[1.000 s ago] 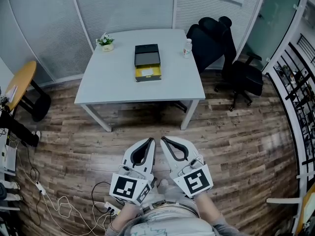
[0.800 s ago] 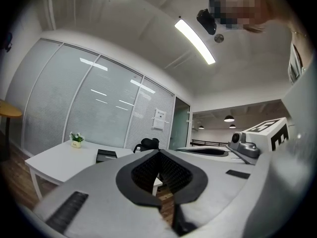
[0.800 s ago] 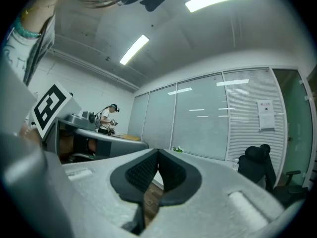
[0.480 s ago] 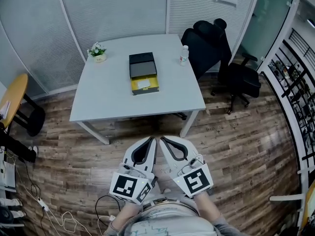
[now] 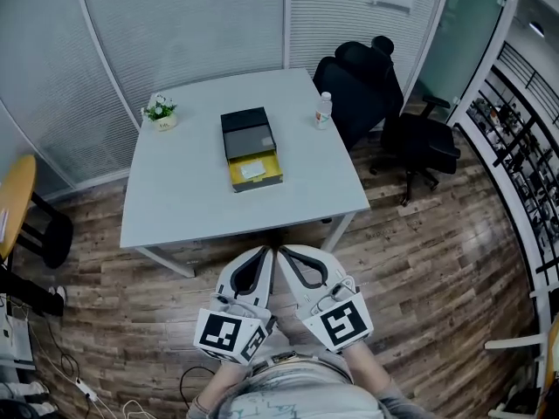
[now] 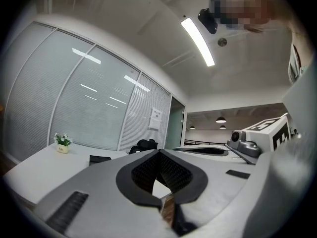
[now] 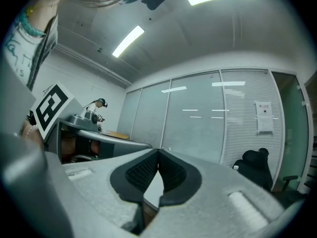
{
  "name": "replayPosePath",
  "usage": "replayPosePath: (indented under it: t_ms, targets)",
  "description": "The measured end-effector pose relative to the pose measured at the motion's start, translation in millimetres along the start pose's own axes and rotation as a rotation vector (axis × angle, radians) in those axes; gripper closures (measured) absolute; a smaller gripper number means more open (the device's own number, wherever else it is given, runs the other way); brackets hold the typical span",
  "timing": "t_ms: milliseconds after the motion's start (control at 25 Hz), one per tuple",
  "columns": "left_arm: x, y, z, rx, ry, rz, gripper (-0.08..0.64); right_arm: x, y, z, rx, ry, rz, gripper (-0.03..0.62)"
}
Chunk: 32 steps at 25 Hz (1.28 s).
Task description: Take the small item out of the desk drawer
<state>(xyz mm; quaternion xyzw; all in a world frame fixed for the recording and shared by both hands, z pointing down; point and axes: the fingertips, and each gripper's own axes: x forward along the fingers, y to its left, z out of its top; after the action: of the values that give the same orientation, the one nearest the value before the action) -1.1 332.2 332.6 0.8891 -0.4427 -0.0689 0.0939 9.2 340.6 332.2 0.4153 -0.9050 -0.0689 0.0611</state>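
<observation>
The worktop [image 5: 175,190] sits nearer the grippers than before. Left gripper [image 5: 265,251] and right gripper [image 5: 286,251]: fingers pressed together, empty. The drawer [image 5: 258,182], mid-worktop, opens toward the person, long axis fore-aft; a pale item [image 5: 252,170] lies inside.

On the white rectangular counter [image 5: 175,208] a small black drawer box [image 5: 244,129] stands in the middle, and its open yellow drawer [image 5: 258,178] reaches toward the near edge. A little potted plant [image 5: 161,113] is at the far left corner and a small plastic bottle [image 5: 324,110] at the far right. A black office chair [image 5: 360,75] stands behind the right corner. The left hand-held gripper [image 5: 263,253] and the right hand-held gripper [image 5: 289,252] are side by side before the near edge.
</observation>
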Motion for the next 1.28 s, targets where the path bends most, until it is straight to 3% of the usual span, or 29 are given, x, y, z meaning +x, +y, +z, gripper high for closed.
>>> replayPosePath:
  t_ms: [880, 1280]
  targets:
    - [-2.1, 90.1, -3.7, -0.006, 0.037, 0.002, 0.563, 79.9, 16.2, -11.0, 0.020, 0.039, -0.012, 0.589]
    - [34.1, 126.1, -1.1, -0.012, 0.026, 0.040, 0.563, 122.2, -12.6, -19.5, 0.011, 0.051, 0.021, 0.589]
